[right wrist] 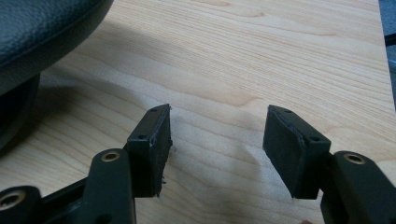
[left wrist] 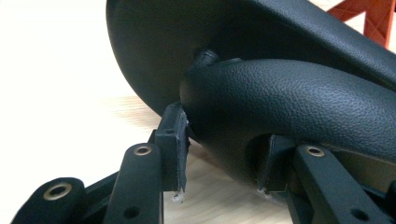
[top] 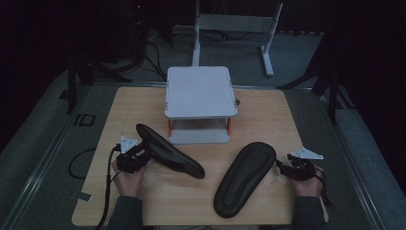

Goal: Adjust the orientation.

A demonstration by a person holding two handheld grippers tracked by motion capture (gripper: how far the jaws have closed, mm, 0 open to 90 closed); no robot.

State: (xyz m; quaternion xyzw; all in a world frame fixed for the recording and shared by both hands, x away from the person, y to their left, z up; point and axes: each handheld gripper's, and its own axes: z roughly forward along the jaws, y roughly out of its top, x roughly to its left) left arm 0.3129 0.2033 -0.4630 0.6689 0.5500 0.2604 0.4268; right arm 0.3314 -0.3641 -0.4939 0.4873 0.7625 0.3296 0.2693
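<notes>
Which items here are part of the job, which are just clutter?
In play:
- left slipper, strap clamped by left hand-held gripper
- right slipper
- white two-tier rack

Lying about:
- metal stand behind table
- floor cables

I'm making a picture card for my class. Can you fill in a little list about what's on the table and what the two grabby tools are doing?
Table: light wooden top
Stand: small white two-level shelf with orange posts, at the far middle
Left sandal: black, tilted up on its edge
Left hand-held gripper: shut on the strap of the left sandal
Right sandal: black, lying sole up
Right hand-held gripper: open, nothing between the jaws, beside the right sandal
</notes>
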